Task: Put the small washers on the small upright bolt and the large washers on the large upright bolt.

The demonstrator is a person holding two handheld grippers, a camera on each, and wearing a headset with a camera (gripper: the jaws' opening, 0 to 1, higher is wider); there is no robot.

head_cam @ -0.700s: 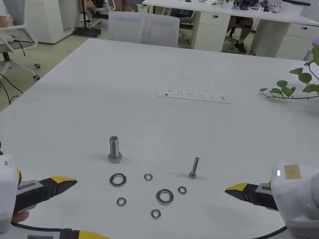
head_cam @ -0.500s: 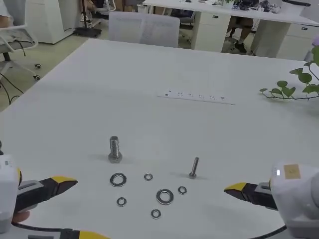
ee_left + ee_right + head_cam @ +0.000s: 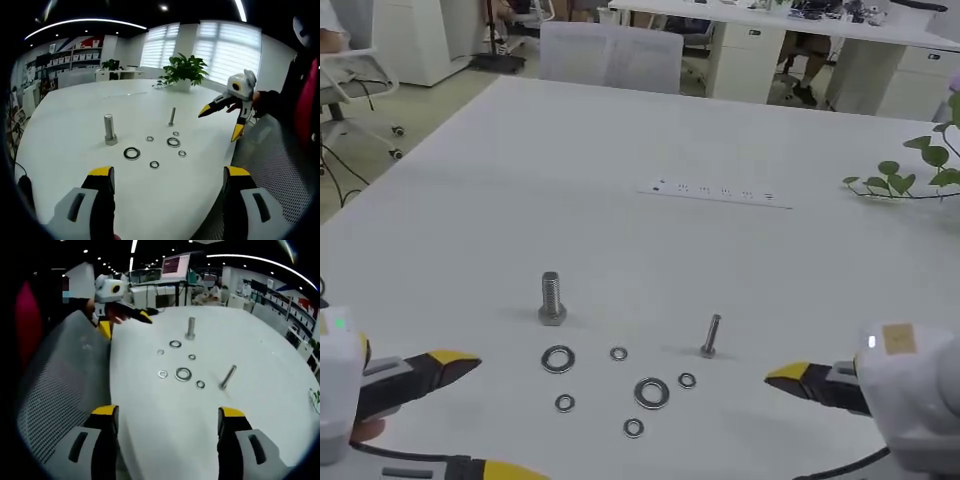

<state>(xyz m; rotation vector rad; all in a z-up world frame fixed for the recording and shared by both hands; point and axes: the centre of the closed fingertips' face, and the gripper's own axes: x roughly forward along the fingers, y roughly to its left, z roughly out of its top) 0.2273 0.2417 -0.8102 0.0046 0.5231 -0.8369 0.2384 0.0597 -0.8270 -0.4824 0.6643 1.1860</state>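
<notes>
Open table around washers; large bolt, small bolt upright behind.

I look across a broad white table with a power strip lying on it. A leafy plant stands near bright windows with blinds. White desks stand beyond, and light strips run along the ceiling.

left gripper body cropped at head view's bottom-left corner, plant cut by right edge
</notes>
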